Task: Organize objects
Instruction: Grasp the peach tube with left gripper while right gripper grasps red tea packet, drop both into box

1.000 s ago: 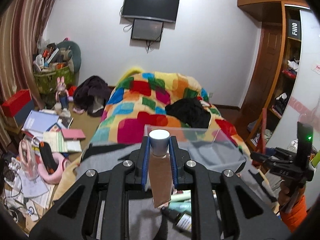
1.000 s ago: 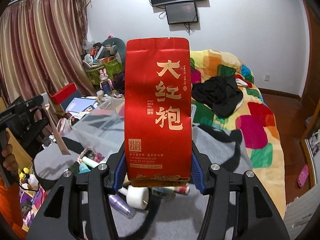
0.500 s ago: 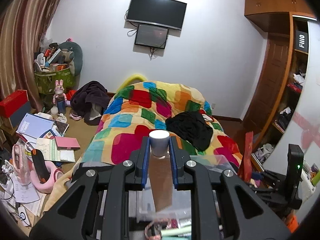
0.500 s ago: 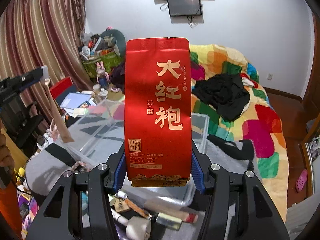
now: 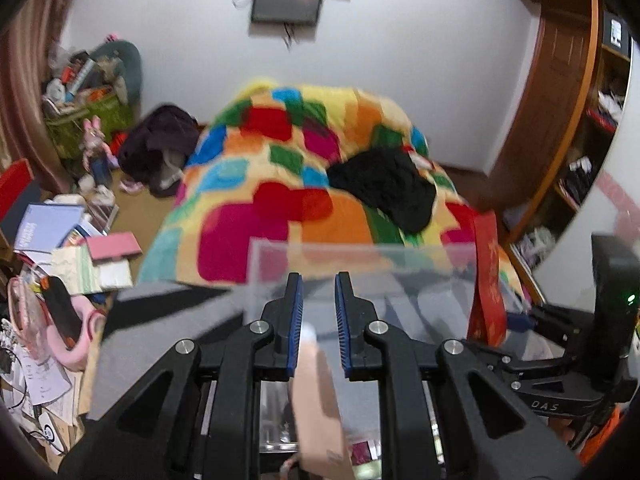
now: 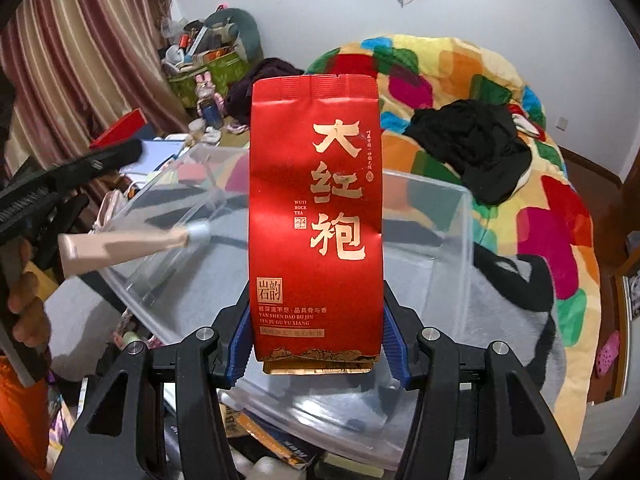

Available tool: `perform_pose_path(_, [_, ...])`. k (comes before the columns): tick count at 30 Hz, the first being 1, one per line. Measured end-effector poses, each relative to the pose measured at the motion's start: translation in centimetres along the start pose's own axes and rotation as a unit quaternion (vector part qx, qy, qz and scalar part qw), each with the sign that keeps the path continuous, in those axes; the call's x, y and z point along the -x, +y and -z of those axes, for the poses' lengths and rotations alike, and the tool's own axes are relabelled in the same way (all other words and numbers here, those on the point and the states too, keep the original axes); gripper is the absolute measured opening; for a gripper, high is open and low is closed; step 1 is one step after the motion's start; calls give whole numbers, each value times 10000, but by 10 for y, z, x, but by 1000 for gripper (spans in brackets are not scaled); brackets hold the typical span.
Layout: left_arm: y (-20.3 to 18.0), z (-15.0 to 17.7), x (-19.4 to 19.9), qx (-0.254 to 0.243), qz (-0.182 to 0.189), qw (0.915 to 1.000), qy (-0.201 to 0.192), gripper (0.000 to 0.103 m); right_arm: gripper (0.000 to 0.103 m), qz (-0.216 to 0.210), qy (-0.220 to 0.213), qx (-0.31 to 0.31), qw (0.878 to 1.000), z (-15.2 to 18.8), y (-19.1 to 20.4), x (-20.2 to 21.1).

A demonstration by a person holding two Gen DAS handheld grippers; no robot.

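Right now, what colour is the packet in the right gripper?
Red with gold lettering, the tea packet; clearest in the right wrist view.

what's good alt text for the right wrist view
The right tongs hold a red tea packet upright over a clear plastic bin. At left, a beige tube hangs over the bin; a colourful blanket lies behind.

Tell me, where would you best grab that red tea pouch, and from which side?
Grip the pouch near its bottom seal, pads on the two narrow side edges, coming from below along its length. It is flat and tall, so an edge grip holds it upright and leaves the top free to go into the bin first. The right gripper holds it this way.
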State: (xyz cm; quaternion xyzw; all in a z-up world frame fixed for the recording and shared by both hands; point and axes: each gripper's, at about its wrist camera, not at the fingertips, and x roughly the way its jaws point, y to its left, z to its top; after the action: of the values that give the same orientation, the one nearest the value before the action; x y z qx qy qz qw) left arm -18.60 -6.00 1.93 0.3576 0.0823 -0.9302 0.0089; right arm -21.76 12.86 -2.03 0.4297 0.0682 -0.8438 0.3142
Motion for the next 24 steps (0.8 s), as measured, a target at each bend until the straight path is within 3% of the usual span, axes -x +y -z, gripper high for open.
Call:
perform_pose_path(2, [-5, 4, -4, -60, 80, 9999, 127, 15, 52, 8, 48, 74, 10000, 1, 3, -1])
perform_pose_path(9, [-20, 10, 22, -313, 261, 9992, 9, 16, 52, -80, 82, 5, 9999, 4, 3, 4])
perform_pose_path(11, [-22, 12, 30, -387, 244, 9989, -39, 22, 53, -86, 32, -43, 9999, 6, 1, 9])
perform_pose_path(16, [-26, 26, 52, -519, 158, 9983, -195, 56, 64, 7, -207, -74, 9998, 12, 1, 30])
perform_pose_path(24, [-35, 62, 79, -792, -43, 9964, -306, 84, 73, 230, -574, -80, 9981, 35, 4, 68])
